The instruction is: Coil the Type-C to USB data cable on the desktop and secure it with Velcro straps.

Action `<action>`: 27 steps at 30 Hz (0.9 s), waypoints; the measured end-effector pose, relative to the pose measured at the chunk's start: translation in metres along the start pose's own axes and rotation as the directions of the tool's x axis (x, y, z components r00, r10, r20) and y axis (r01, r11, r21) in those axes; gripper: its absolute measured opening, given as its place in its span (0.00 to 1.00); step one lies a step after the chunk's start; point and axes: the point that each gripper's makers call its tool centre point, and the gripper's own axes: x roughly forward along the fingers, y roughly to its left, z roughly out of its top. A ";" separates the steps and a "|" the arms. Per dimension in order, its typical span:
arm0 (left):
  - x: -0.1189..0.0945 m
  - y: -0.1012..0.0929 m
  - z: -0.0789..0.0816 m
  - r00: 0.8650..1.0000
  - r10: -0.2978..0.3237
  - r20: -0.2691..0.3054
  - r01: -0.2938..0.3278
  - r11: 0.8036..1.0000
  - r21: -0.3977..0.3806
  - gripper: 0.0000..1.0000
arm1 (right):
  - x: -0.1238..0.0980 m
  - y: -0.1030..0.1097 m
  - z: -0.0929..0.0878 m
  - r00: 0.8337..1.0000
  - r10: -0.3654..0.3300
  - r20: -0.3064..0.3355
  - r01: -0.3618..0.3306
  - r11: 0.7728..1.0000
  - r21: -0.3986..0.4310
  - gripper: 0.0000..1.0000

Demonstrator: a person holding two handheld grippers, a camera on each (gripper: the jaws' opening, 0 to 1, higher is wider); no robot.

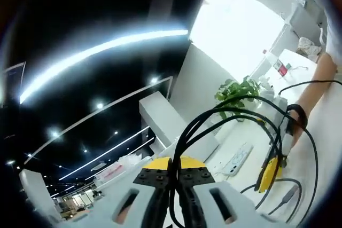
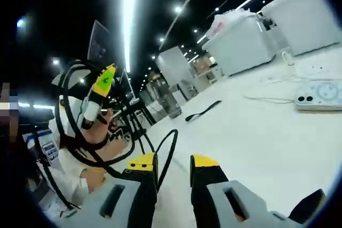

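Note:
My left gripper (image 1: 173,173) is shut on the black data cable (image 1: 235,100), pinching several strands between its yellow-tipped jaws. The loops arch up and to the right towards my right gripper (image 1: 270,172), held by a hand. One cable plug (image 1: 288,196) trails on the white desktop (image 1: 320,132). In the right gripper view my right gripper (image 2: 173,165) stands open above the desktop (image 2: 256,142), and a cable strand (image 2: 172,137) curves up beside its left fingertip. The left gripper (image 2: 101,86) shows at the left with cable coils hanging round it. A black Velcro strap (image 2: 203,111) lies flat further off.
A white power strip (image 1: 235,159) lies on the desktop, seen also as the power strip (image 2: 320,94) at the right with thin white leads beside it. A potted plant (image 1: 240,92) stands at the desk's back. White cabinets (image 2: 246,41) rise beyond the desk edge.

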 end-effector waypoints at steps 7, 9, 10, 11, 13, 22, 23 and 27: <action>-0.001 -0.006 0.006 0.999 -0.029 0.032 0.030 0.999 -0.025 0.05 | -0.005 -0.001 0.011 0.999 -0.008 0.045 0.010 0.999 -0.047 0.03; -0.003 -0.005 0.011 0.998 -0.024 0.055 0.026 0.999 -0.036 0.05 | -0.010 -0.010 0.021 0.996 -0.054 0.078 0.060 0.994 -0.087 0.02; -0.004 -0.004 0.014 0.998 -0.019 0.064 0.021 0.999 -0.036 0.05 | -0.013 -0.016 0.025 0.992 -0.083 0.093 0.093 0.990 -0.102 0.02; -0.006 -0.002 0.017 0.997 -0.015 0.077 0.018 0.999 -0.042 0.05 | -0.016 -0.023 0.029 0.989 -0.111 0.101 0.123 0.986 -0.117 0.02; -0.007 -0.001 0.022 0.995 -0.014 0.099 0.020 0.998 -0.064 0.05 | -0.021 -0.033 0.036 0.979 -0.156 0.134 0.174 0.976 -0.135 0.02; -0.010 -0.001 0.029 0.991 -0.025 0.129 0.041 0.992 -0.123 0.05 | -0.056 -0.058 0.084 0.874 -0.365 0.320 0.469 0.806 -0.361 0.02; -0.010 -0.001 0.029 0.991 -0.025 0.129 0.042 0.991 -0.129 0.05 | -0.062 -0.058 0.092 0.856 -0.377 0.354 0.499 0.784 -0.370 0.02; -0.011 0.001 0.029 0.990 -0.024 0.138 0.046 0.986 -0.161 0.05 | -0.095 -0.061 0.122 0.771 -0.433 0.467 0.615 0.699 -0.366 0.02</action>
